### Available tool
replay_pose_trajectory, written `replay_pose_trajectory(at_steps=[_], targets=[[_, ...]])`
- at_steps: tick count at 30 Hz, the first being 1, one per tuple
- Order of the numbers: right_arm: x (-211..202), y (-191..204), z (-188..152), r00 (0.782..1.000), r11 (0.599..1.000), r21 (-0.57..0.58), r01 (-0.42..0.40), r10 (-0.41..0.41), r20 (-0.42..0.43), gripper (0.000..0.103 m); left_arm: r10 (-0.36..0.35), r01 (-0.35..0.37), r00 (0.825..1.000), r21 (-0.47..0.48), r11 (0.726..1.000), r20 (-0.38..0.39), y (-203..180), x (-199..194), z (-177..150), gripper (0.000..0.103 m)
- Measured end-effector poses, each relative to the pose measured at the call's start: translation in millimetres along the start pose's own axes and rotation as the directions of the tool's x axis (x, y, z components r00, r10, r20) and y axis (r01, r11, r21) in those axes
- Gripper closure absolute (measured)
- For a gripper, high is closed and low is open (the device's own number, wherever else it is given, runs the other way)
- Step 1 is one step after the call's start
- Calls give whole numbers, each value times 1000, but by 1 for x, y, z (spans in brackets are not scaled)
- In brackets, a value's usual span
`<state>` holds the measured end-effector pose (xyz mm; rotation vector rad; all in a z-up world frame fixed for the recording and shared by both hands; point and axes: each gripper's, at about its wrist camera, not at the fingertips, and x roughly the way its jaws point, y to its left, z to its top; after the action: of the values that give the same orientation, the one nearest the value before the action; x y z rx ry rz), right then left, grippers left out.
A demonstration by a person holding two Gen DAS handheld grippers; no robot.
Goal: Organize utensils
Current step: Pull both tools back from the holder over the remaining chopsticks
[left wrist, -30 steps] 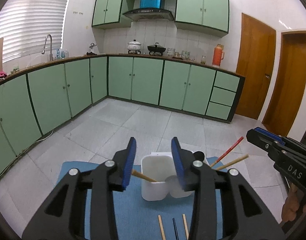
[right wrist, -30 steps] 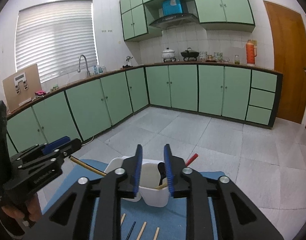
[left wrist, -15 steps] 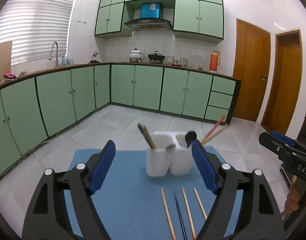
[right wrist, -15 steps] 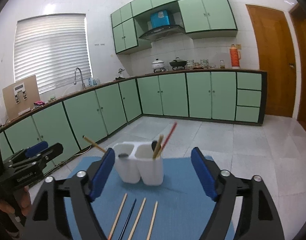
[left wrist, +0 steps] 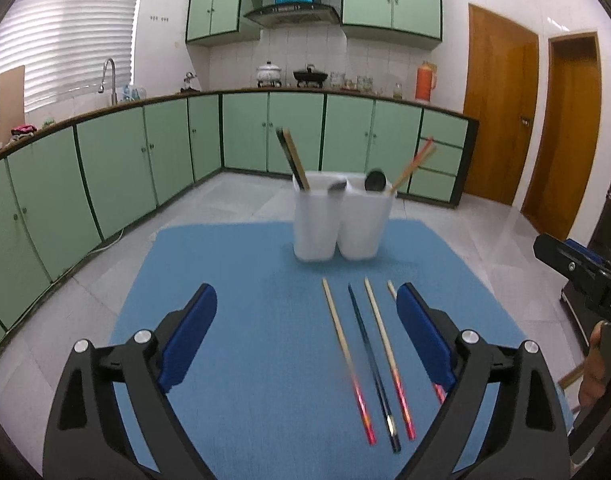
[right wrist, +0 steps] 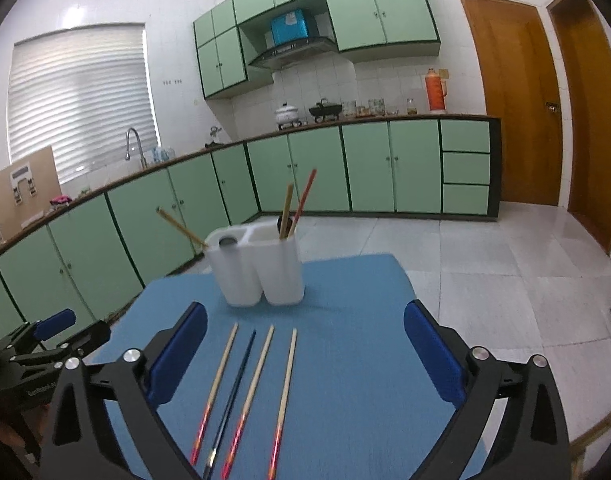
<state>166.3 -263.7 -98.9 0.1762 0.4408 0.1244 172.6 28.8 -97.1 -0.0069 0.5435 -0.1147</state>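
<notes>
A white two-compartment holder (left wrist: 337, 224) (right wrist: 261, 268) stands at the far side of a blue mat (left wrist: 245, 264) (right wrist: 345, 280). Its left cup holds a dark and a wooden chopstick (left wrist: 291, 158). The right cup holds a black spoon (left wrist: 375, 180) and a red and a wooden chopstick (right wrist: 301, 204). Several loose chopsticks (left wrist: 341, 344) (right wrist: 253, 384) lie side by side on the mat. My left gripper (left wrist: 305, 300) and right gripper (right wrist: 305, 312) hover above them. The jaws of both are opening wide and grip nothing.
Green base cabinets (left wrist: 153, 160) run along the walls, with a sink tap (right wrist: 131, 140) and pots on the counter. Wooden doors (left wrist: 501, 104) stand at the right. A hand (left wrist: 597, 364) holding the other gripper shows at the right edge. Tiled floor surrounds the mat.
Both grippers went from nearly shut over the holder to wide open and drew back and down. Chopsticks that were between the jaws now stand in the holder. The loose chopsticks came fully into view.
</notes>
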Motion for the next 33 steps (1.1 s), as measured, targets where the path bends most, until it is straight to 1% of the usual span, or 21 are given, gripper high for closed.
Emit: replay_pose_trajectory(at_steps=[4, 7, 11, 16, 18, 22, 24, 25, 28, 29, 31, 33], targets=[[-1, 7, -19, 999, 1000, -4, -9, 8, -47, 6, 4, -4, 999, 7, 1000, -37, 0, 0, -17, 14], [0, 13, -37, 997, 1000, -16, 0, -1, -81, 6, 6, -5, 998, 13, 1000, -56, 0, -2, -30, 14], [4, 19, -60, 991, 1000, -22, -8, 5, -133, 6, 10, -8, 996, 21, 1000, -86, -2, -2, -44, 14], [7, 24, -83, 984, 1000, -28, -10, 5, -178, 8, 12, -8, 992, 28, 1000, -123, -4, 0, -62, 14], [8, 27, -91, 981, 999, -45, -8, -1, -193, 11, 12, -8, 990, 33, 999, -137, -5, 0, -69, 14], [11, 31, -106, 974, 997, -70, -9, -7, -224, 22, 9, -4, 988, 35, 999, -155, -6, 0, -78, 15], [12, 32, -113, 971, 997, -76, -8, -10, -238, 25, 7, -2, 986, 33, 999, -164, -7, 1, -82, 15], [13, 32, -116, 970, 997, -77, -8, -12, -244, 29, 6, -1, 986, 30, 1000, -168, -8, 2, -83, 15], [13, 34, -124, 965, 997, -74, -9, -11, -261, 36, 4, 0, 984, 18, 1000, -177, -8, 3, -87, 15], [14, 35, -127, 963, 997, -75, -9, -11, -269, 41, 3, 0, 984, 15, 1000, -180, -9, 4, -88, 15], [17, 36, -131, 959, 997, -78, -13, -10, -283, 47, -2, 3, 982, 7, 1000, -188, -10, 5, -91, 19], [19, 37, -135, 955, 996, -84, -17, -9, -298, 51, -6, 6, 980, 4, 1000, -197, -11, 7, -92, 19]])
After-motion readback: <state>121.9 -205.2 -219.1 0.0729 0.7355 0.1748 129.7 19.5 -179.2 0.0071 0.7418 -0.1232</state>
